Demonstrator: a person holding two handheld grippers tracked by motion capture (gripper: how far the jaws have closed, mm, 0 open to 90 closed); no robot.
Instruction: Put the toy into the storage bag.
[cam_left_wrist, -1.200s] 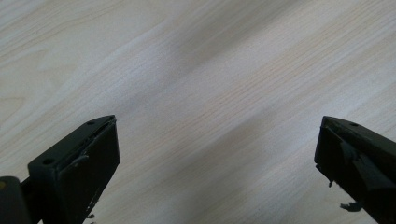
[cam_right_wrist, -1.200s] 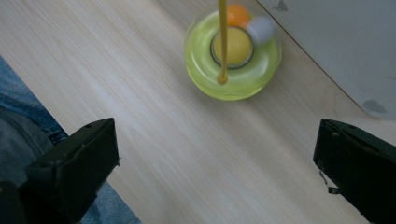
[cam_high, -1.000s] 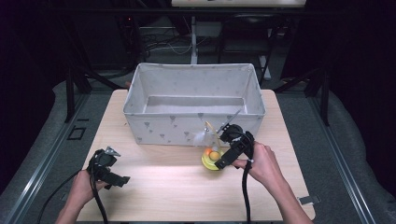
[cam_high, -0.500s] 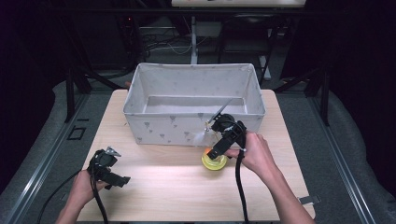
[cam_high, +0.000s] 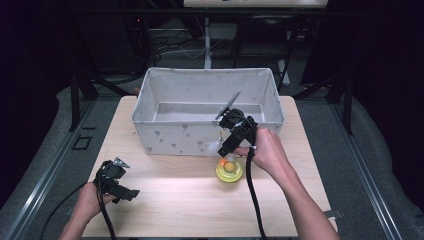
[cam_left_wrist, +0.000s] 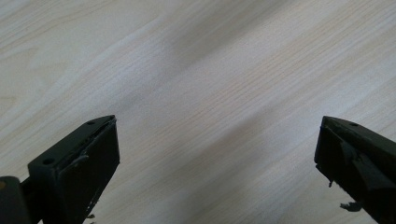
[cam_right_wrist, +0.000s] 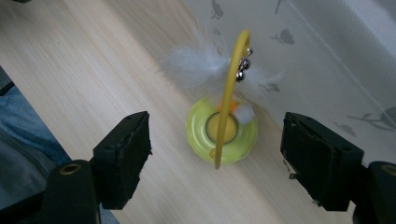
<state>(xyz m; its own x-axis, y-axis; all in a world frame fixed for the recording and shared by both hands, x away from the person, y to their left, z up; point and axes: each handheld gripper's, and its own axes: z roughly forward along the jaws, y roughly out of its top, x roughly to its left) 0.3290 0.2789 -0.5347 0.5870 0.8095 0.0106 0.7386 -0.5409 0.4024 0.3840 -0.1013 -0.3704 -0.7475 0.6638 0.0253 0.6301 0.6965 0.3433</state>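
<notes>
A yellow-green ring toy (cam_right_wrist: 222, 136) (cam_high: 229, 171) with a yellow stalk (cam_right_wrist: 229, 88), white feathers (cam_right_wrist: 201, 67) and small bells (cam_right_wrist: 242, 70) stands on the wooden table (cam_high: 175, 200) just in front of the grey fabric bin (cam_high: 170, 137). My right gripper (cam_right_wrist: 215, 149) (cam_high: 225, 150) hovers above it, open, its jaws wide on either side of the toy and not touching it. My left gripper (cam_left_wrist: 215, 163) (cam_high: 117, 182) rests low over bare table at the front left, open and empty.
The bin's patterned front wall (cam_right_wrist: 336, 70) rises right behind the toy. Its inside (cam_high: 200, 112) looks bare. A black cable (cam_high: 255, 200) trails from the right gripper toward the table's front edge. Dark floor and stands surround the table.
My right gripper has lifted and shifted back toward the bin, leaving the toy standing on the table. The left gripper has stayed put.
</notes>
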